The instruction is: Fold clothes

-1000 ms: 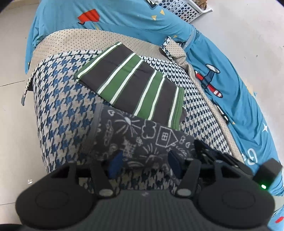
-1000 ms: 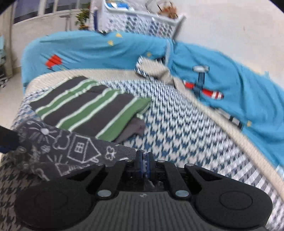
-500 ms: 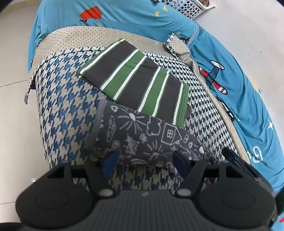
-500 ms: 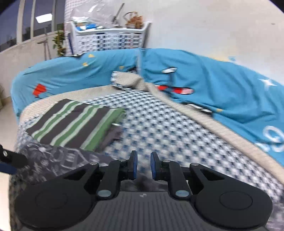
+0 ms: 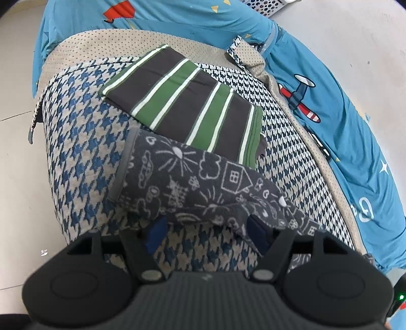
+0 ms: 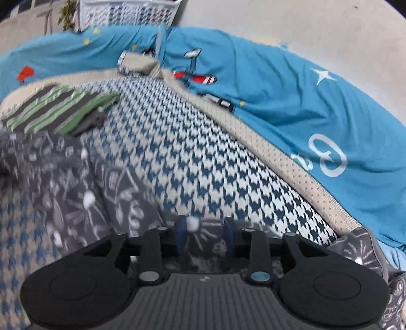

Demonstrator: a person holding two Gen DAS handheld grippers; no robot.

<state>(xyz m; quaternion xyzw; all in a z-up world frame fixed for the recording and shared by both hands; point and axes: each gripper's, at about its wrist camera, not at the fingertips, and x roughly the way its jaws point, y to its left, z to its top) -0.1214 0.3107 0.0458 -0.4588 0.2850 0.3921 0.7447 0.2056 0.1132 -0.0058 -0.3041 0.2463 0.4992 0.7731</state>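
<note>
- Left wrist view: the left gripper [image 5: 205,228] hangs low over the near end of the houndstooth cover [image 5: 73,152], its blue pads spread apart; the near hem of the doodle-print garment [image 5: 192,185] droops between them, and neither pad presses on it.
- That garment lies slantwise, its grey-banded edge toward the left side of the cover; its far edge overlaps the near edge of the folded striped garment [image 5: 187,101].
- The striped piece sits square and flat, farther up the cover; a dark scrap of cloth pokes out at its right corner.
- Open room: bare houndstooth to the left of both garments and to their right — beyond that a beige dotted border, then the blue sheet [image 5: 355,101].
- Pale floor tiles [image 5: 15,127] show past the left edge of the cover.
- Right wrist view: the right gripper [image 6: 204,236] has just been opening; its fingers stand apart over doodle-print cloth, which lies between them, not clamped. The view is blurred.
- A wide stretch of bare houndstooth runs ahead and to the right, up to the beige border and blue sheet.
- A white basket [image 6: 132,12] stands beyond the bed.
- Count: two garments — one striped and folded, one doodle-print; two grippers.
</note>
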